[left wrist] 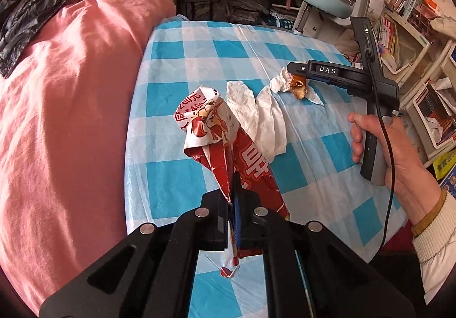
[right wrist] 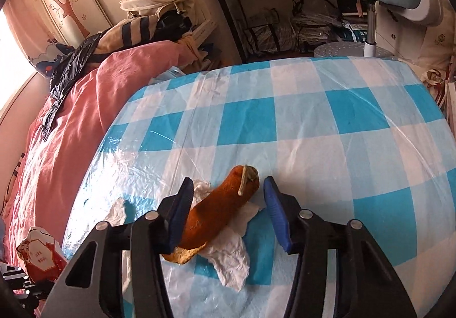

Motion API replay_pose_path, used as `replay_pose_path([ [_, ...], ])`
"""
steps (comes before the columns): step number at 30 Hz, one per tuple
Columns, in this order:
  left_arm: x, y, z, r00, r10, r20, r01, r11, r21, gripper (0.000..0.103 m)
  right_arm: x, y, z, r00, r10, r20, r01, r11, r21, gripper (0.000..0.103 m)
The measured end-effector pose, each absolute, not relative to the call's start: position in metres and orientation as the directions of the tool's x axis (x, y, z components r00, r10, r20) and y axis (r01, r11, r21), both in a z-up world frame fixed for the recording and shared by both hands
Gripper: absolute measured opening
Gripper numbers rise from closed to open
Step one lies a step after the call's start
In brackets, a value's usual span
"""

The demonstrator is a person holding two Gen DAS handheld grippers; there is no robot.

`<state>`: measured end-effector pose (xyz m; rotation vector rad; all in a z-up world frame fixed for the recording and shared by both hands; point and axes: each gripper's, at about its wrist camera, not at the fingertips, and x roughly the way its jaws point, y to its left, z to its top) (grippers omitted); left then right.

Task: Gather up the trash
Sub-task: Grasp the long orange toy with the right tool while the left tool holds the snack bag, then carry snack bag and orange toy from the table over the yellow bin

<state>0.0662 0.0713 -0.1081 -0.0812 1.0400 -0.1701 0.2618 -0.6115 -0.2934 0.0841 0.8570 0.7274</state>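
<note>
Fingers of the left gripper (left wrist: 232, 204) press together on a red-and-white wrapper (left wrist: 212, 130), lifted over the checked worktop (left wrist: 176, 178). Right gripper (right wrist: 225, 198) — angled down, gripped by a hand (left wrist: 399, 153) — straddles an orange peel (right wrist: 219, 209) on white tissue (right wrist: 232, 258), jaws spread, right pad apart.

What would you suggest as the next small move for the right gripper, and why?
Probably close the right gripper on the orange peel: the peel lies between its open fingers on the crumpled tissue, touching the left one at most, while the left gripper already grips the red wrapper.
</note>
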Motion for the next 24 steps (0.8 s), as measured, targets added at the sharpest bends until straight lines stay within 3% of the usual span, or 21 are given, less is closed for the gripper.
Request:
replay_pose_path([
  [1, 0.067, 0.072, -0.110, 0.492, -0.178, -0.852, 0.102, 0.984, -0.146, 0.004, 0.263, -0.613, -0.293, 0.423, 0.625, -0.656, -0.555, 0.751, 0.358, 0.031],
  [3, 0.068, 0.073, -0.112, 0.487, -0.177, -0.855, 0.101, 0.984, -0.147, 0.004, 0.263, -0.617, -0.291, 0.419, 0.641, -0.643, -0.556, 0.741, 0.377, 0.026],
  [13, 0.063, 0.082, -0.117, 0.476, -0.169, -0.863, 0.046, 0.985, -0.168, 0.004, 0.237, -0.643, -0.257, 0.401, 0.737, -0.544, -0.583, 0.663, 0.469, 0.022],
  [24, 0.019, 0.076, -0.091, 0.557, -0.179, -0.811, 0.032, 0.980, -0.194, 0.003, 0.153, -0.694, -0.214, 0.385, 0.825, -0.415, -0.653, 0.561, 0.509, 0.022],
])
